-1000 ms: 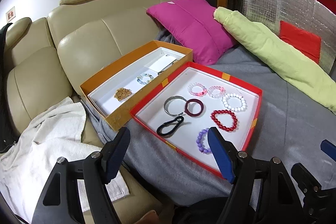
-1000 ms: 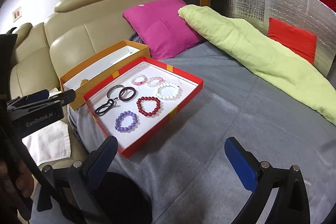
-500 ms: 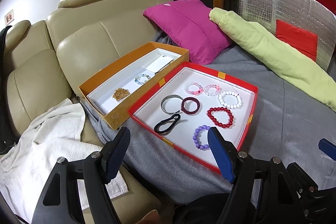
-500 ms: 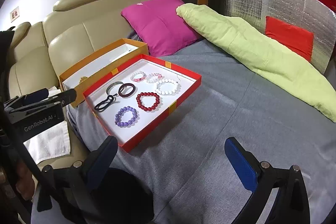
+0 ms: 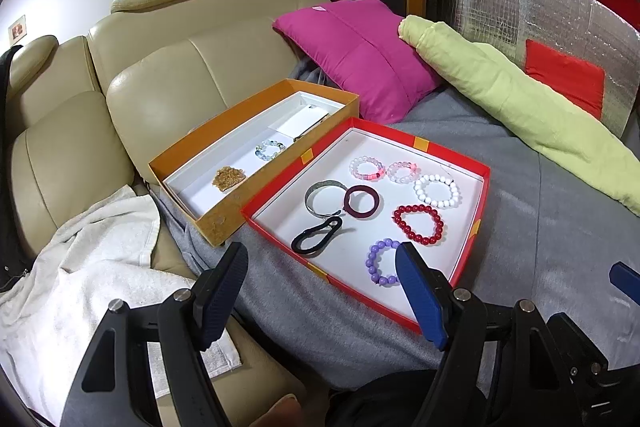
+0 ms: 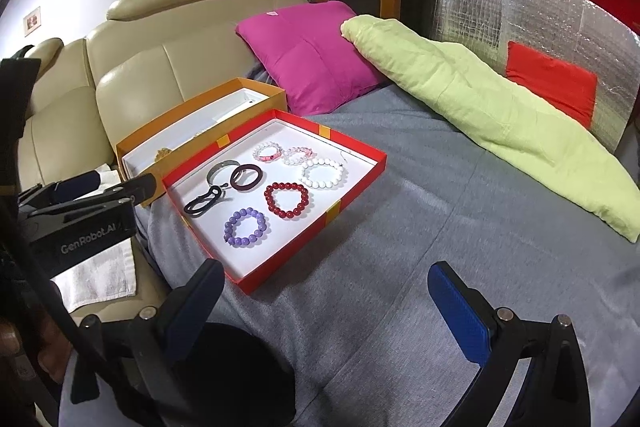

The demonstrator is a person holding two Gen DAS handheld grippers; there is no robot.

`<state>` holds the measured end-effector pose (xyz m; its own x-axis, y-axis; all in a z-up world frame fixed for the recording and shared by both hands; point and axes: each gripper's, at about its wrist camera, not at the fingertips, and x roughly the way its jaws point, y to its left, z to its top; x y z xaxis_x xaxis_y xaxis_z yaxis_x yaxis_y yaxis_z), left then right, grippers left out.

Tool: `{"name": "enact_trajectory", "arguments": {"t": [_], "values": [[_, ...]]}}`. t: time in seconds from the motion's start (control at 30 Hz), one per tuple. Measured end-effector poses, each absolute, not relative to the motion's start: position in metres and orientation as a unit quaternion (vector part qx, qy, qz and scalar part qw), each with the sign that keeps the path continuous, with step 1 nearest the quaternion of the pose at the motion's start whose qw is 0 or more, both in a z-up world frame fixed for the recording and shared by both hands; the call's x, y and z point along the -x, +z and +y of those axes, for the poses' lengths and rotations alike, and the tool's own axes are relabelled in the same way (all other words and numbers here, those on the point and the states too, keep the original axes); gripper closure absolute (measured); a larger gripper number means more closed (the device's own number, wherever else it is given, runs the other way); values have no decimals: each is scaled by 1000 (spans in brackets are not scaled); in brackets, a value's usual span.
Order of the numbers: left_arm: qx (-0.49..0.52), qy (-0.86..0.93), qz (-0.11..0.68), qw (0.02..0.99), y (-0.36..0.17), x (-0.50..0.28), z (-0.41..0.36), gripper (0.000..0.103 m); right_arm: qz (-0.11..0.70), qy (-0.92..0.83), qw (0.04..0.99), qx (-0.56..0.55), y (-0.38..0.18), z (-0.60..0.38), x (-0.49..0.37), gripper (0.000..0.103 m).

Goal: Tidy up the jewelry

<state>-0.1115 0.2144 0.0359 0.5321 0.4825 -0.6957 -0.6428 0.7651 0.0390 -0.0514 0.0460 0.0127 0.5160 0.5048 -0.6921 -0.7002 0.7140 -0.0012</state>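
1. Jewelry sits in two boxes on a grey blanket [image 6: 460,227] spread over a tan sofa [image 5: 168,39]
2. The only words to read are "GenRobot.AI", in white on the black body of the left gripper [image 5: 320,291], seen at the left edge of the right wrist view
3. A red box [image 5: 485,187] with a white floor holds a purple bead bracelet [image 6: 245,227], a red bead bracelet [image 6: 287,200], a white bead bracelet [image 6: 323,172], two pink bracelets at the back, a dark red ring bangle [image 6: 246,178], a silver cuff [image 5: 322,197] and a black clip [image 5: 317,235]
4. An orange box [image 5: 218,225] lies just beside the red box, on its left, and touches it. Inside it are a pale bead bracelet [image 5: 270,150] and a little gold heap [image 5: 229,178]
5. A white towel [image 5: 88,259] lies on the sofa seat, left of the boxes
6. A pink pillow [image 6: 312,63], a light green blanket roll [image 6: 500,123] and a shiny silver sheet [image 6: 532,27] with a red patch are behind the boxes
7. The left gripper points down at the near edge of the red box. Its tongs are wide apart and hold nothing. One blue pad hides part of the purple bracelet
8. The right gripper [image 6: 324,307] points down at bare grey blanket, right of the red box. Its tongs are wide apart and empty too
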Motion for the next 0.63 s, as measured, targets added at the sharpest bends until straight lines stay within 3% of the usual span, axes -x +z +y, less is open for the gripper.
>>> {"name": "enact_trajectory", "arguments": {"t": [0.63], "values": [[115,321,354,871,33,107,220,26,347,354,856,147,13,52,51,0]]}}
